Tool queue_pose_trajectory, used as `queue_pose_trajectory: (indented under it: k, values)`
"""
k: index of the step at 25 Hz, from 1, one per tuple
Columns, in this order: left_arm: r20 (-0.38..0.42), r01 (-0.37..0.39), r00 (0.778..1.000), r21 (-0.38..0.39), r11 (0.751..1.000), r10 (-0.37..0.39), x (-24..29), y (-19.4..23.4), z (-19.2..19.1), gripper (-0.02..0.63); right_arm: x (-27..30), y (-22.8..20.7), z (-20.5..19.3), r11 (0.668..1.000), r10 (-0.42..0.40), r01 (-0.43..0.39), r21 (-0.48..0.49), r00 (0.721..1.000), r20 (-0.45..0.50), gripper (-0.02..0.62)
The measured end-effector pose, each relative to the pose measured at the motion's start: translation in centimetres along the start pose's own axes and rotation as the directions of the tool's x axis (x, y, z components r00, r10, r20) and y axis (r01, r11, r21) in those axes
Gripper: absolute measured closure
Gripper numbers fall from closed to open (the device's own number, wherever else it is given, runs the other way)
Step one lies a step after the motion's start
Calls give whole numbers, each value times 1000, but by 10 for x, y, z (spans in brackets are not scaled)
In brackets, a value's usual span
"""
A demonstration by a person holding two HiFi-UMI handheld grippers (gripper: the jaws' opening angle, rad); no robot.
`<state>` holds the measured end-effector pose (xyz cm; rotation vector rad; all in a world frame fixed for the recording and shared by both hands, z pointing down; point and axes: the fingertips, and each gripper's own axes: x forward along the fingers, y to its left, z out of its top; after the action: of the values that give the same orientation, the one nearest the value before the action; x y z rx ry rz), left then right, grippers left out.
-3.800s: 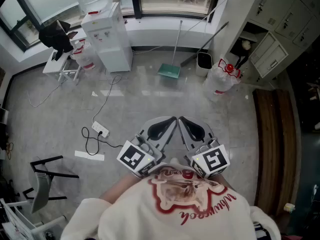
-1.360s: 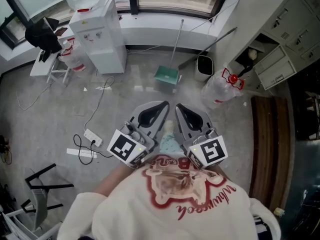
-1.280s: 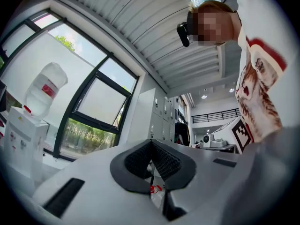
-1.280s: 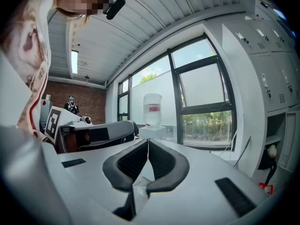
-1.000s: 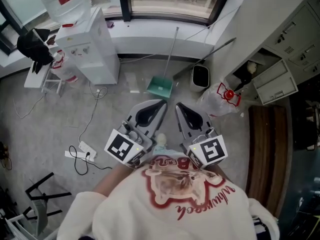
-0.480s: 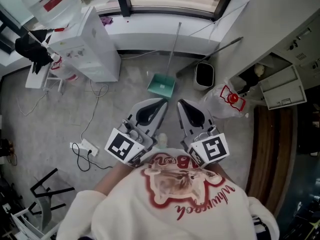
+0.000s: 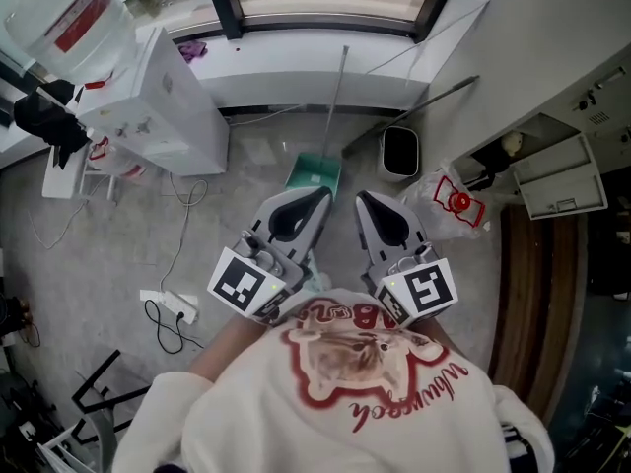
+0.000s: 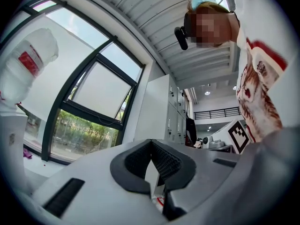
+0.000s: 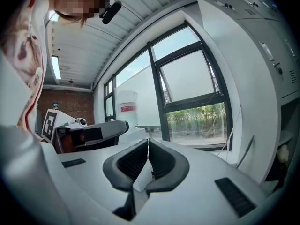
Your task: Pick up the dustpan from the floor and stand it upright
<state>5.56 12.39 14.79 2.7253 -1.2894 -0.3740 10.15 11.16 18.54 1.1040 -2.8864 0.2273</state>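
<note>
The green dustpan [image 7: 309, 173] lies on the grey floor below the window, and its long thin handle [image 7: 339, 92] runs up toward the window ledge. My left gripper [image 7: 324, 194] hangs just short of it and covers the pan's near edge in the head view. The left gripper [image 8: 150, 142] is shut with nothing between its pads. My right gripper [image 7: 361, 197] is beside it, a little right of the pan. The right gripper [image 9: 148, 141] is also shut and empty. Neither gripper view shows the dustpan.
A white water dispenser [image 7: 163, 97] stands at the left. A black bin [image 7: 399, 151] and a clear plastic bag [image 7: 449, 205] sit right of the dustpan, and a dark pole [image 7: 414, 111] leans there. Grey lockers [image 7: 552, 180] line the right. A power strip [image 7: 163, 304] with cable lies at left.
The person has walked toward the window, so the dustpan, bin and dispenser have drawn closer. Both grippers went along side by side and stayed shut.
</note>
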Motion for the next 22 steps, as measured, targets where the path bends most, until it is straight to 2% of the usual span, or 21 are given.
queue_pose_trajectory:
  k: [5,14,19,22]
  values:
    - [-16,20,1000,-16,1000,-20,30,45,-2,586,49,-27,2,1000,-12,12,10,1000,-10,571]
    - [-63,29,997,-50,998,-32,88,160,-10,586,163,-76,-7,998,-29,32,48,998,-63,571]
    - [-88,41,995,-70,997,-47,114,213,-23,586,218,-108,-15,995,-70,76,69,994,-84,571]
    - [-109,43,993,-57,997,-49,125,242,-39,586,247,-124,-17,994,-85,89,59,994,-72,570]
